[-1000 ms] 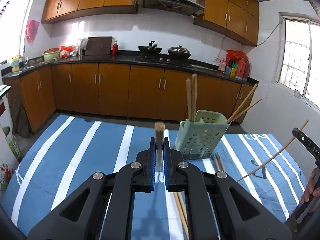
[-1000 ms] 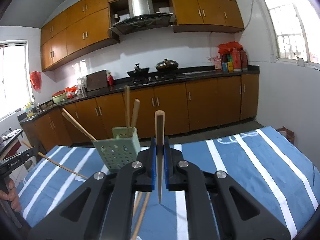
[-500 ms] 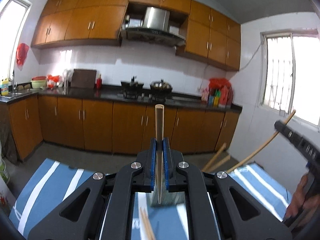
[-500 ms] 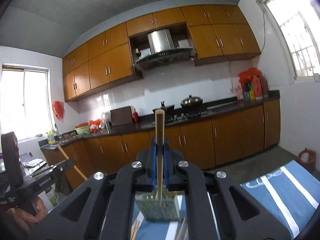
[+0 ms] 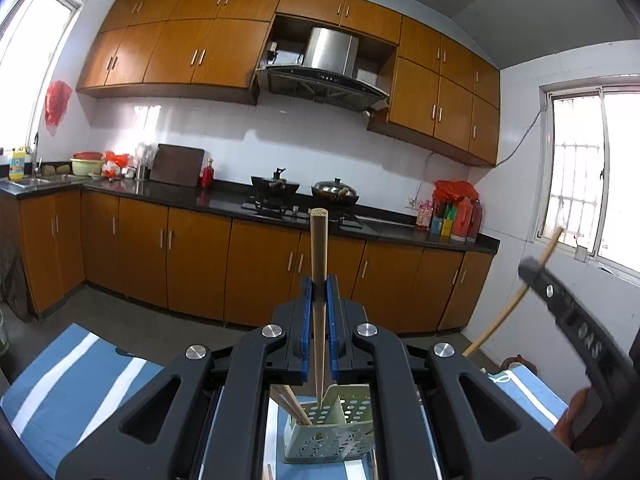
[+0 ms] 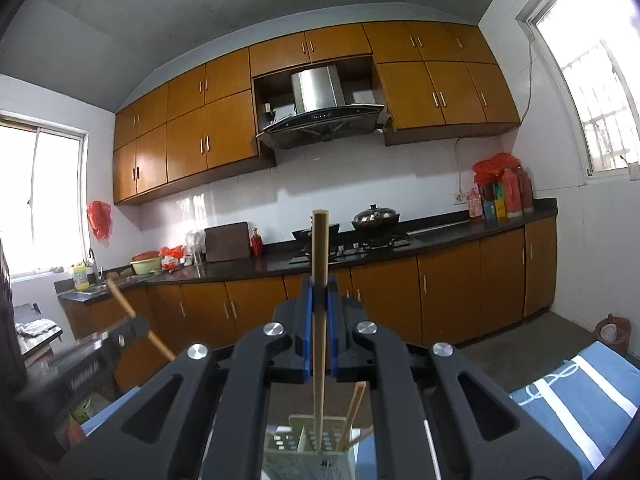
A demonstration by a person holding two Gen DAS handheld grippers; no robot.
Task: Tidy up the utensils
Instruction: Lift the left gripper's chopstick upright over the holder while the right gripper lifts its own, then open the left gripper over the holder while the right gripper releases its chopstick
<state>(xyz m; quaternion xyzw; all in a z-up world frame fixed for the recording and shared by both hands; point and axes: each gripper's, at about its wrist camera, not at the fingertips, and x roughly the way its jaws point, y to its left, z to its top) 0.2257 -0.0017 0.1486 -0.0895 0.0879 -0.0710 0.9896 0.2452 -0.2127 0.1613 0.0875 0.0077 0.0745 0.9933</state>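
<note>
While both grippers point toward the kitchen cabinets, each one clamps a single wooden chopstick between its blue pads. At the centre of the left wrist view, the left gripper (image 5: 319, 296) has its fingers drawn narrow around the left chopstick (image 5: 319, 280), which stands nearly upright. Its lower tip sits over the green perforated utensil holder (image 5: 332, 436), visible low in the frame between the gripper arms; whether the tip touches the holder cannot be told. Several chopsticks (image 5: 291, 404) already lean inside the holder's left compartment. The holder stands on a blue cloth with white stripes (image 5: 72, 376).

At the centre of the right wrist view, the right gripper (image 6: 319, 300) has its fingers narrow on the right chopstick (image 6: 320, 280), also nearly upright, its lower end reaching down into the utensil holder (image 6: 308, 456) at bottom centre. Further chopsticks (image 6: 354, 412) lean in the holder to the right of it. The striped cloth (image 6: 560, 396) shows at lower right.
</note>
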